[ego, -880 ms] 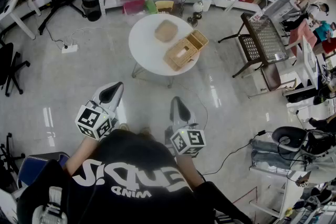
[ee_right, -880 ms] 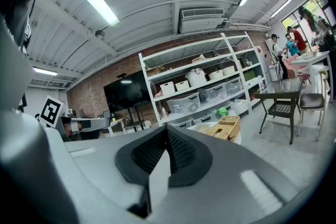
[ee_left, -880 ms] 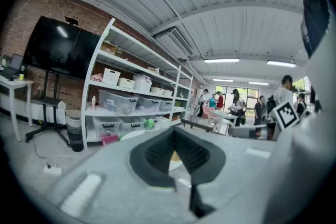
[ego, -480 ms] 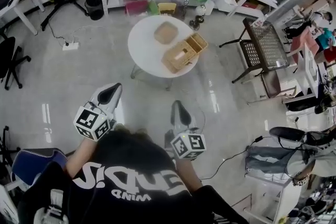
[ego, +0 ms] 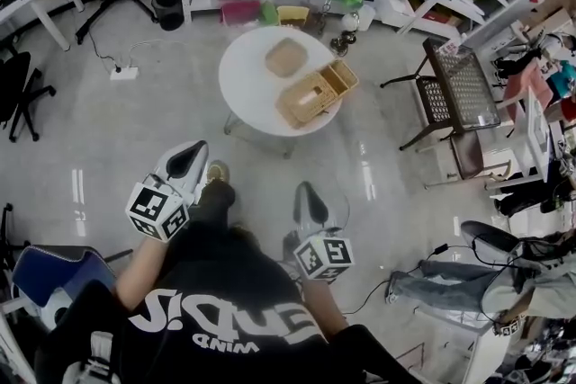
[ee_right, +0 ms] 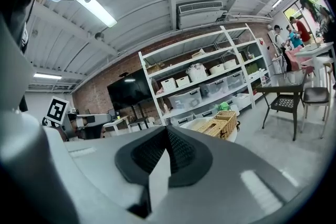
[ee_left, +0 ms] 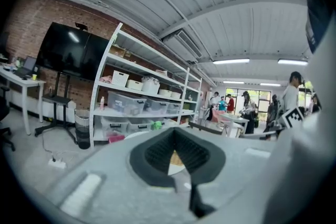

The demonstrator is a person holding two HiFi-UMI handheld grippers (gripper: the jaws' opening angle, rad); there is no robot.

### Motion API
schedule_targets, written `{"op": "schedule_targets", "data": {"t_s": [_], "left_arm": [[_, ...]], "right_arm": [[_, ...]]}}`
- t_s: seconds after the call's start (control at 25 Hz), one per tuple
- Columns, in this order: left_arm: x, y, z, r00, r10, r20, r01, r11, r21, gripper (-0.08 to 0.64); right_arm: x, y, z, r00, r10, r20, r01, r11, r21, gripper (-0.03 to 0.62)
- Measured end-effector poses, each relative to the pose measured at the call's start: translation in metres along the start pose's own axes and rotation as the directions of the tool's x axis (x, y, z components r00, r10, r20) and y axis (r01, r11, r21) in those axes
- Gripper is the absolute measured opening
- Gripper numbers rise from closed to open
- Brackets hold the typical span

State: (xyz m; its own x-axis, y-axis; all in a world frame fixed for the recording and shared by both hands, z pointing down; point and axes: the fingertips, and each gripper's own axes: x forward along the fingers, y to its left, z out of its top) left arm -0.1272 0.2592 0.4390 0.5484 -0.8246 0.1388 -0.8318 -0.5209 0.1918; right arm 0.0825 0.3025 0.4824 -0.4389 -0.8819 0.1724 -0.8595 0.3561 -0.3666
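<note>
Left gripper [ego: 187, 161] and right gripper [ego: 308, 197], jaws closed on nothing, point toward a woven basket [ego: 310, 94] well ahead on a round surface [ego: 241, 72]; it looks light and stiff, best pinched at the rim.

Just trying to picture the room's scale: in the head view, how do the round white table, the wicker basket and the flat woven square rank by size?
1. Round white table, largest by far.
2. Wicker basket, lying on it.
3. Flat woven square, smallest, also on the table, so camera distance doesn't skew this.
</note>
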Motion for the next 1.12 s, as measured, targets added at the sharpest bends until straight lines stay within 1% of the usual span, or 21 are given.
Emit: {"op": "schedule_targets", "data": {"t_s": [0.28, 0.52, 0.64, 0.84, 1.12], "left_arm": [[0.019, 0.011, -0.013, 1.0, 0.01, -0.006, -0.01, 1.0, 0.001, 0.002], [0.055, 0.027, -0.004, 1.0, -0.002, 0.001, 0.002, 1.0, -0.007, 0.002], [0.077, 0.04, 0.002, 1.0, -0.021, -0.002, 0.021, 1.0, -0.011, 0.002], [0.12, 0.074, 0.015, 0.999, -0.031, -0.011, 0.03, 0.999, -0.022, 0.002], [0.19, 0.115, 0.042, 0.996, -0.085, -0.031, 0.084, 0.996, -0.04, 0.002]], "right_arm": [[0.021, -0.012, -0.005, 1.0, 0.01, -0.002, -0.01, 1.0, -0.006, -0.002], [0.055, -0.026, 0.01, 1.0, 0.015, -0.002, -0.015, 1.0, -0.012, -0.002], [0.08, -0.034, 0.017, 1.0, 0.017, -0.009, -0.017, 1.0, -0.015, 0.0], [0.13, -0.046, 0.032, 1.0, 0.012, -0.017, -0.012, 1.0, -0.015, -0.002], [0.204, -0.059, 0.07, 1.0, -0.004, -0.007, 0.003, 1.0, -0.021, -0.002]]}}
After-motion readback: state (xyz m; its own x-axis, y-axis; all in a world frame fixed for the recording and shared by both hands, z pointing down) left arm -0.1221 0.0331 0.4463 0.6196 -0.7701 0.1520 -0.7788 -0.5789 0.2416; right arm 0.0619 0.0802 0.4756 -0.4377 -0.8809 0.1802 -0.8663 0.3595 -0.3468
